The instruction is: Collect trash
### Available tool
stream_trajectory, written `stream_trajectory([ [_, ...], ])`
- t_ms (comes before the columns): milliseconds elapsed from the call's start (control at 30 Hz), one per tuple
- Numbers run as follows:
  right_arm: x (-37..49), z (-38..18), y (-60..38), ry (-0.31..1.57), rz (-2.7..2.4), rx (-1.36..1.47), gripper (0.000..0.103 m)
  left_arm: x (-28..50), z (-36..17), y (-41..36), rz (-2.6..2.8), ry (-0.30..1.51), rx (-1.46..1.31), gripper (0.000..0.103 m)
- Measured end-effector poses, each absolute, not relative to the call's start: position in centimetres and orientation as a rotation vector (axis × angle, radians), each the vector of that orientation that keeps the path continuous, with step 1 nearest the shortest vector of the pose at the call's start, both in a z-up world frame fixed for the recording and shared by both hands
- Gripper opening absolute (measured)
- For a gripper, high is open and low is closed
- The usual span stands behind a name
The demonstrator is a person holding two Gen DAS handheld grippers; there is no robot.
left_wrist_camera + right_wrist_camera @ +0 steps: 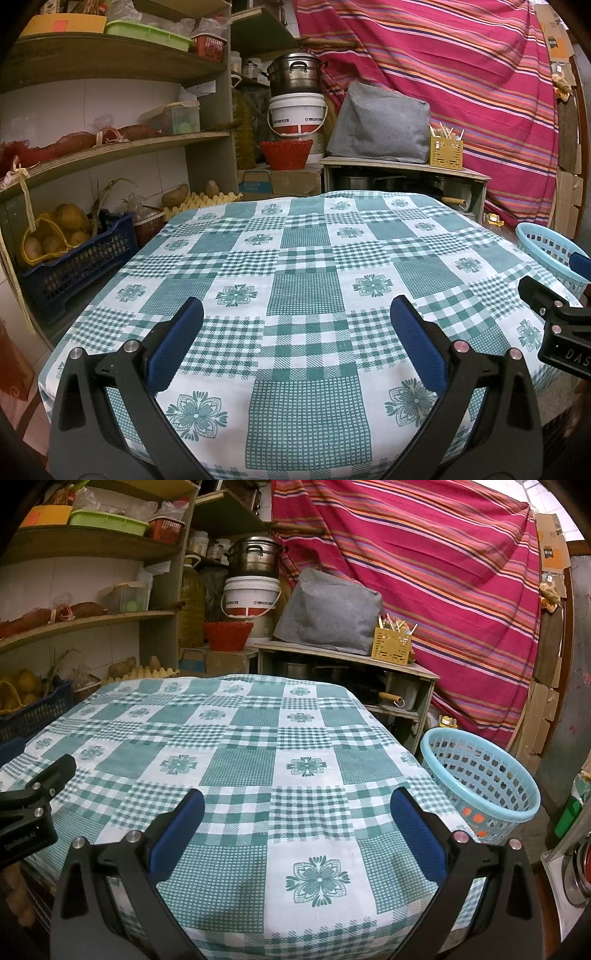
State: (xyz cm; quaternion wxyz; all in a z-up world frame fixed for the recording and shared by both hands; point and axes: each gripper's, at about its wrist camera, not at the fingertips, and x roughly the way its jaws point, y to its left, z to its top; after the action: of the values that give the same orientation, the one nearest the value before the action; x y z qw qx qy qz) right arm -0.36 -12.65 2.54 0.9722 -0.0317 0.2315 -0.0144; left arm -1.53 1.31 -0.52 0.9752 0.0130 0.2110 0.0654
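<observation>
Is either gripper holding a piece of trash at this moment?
No. The left gripper and the right gripper both stand open over the checked tablecloth, with only cloth showing between their blue pads.

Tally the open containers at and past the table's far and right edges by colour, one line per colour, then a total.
Light blue: 1, the laundry-style basket right of the table
Red: 1, the woven bowl basket under the white bucket
White: 1, the bucket with the steel pot on top
Yellow: 1, the utensil holder beside the grey cover
Dark blue: 1, the crate holding potatoes
Total: 5
</observation>
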Motion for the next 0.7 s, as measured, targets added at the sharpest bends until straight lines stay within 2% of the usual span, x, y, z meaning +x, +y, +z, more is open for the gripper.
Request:
stream_trajectory([
  [700,-0.4,2.58,-12.63,0.466,-0.03,-0.066,0.098,-1.67,-0.52,1.45,0.132,0.428,0.024,0.098],
])
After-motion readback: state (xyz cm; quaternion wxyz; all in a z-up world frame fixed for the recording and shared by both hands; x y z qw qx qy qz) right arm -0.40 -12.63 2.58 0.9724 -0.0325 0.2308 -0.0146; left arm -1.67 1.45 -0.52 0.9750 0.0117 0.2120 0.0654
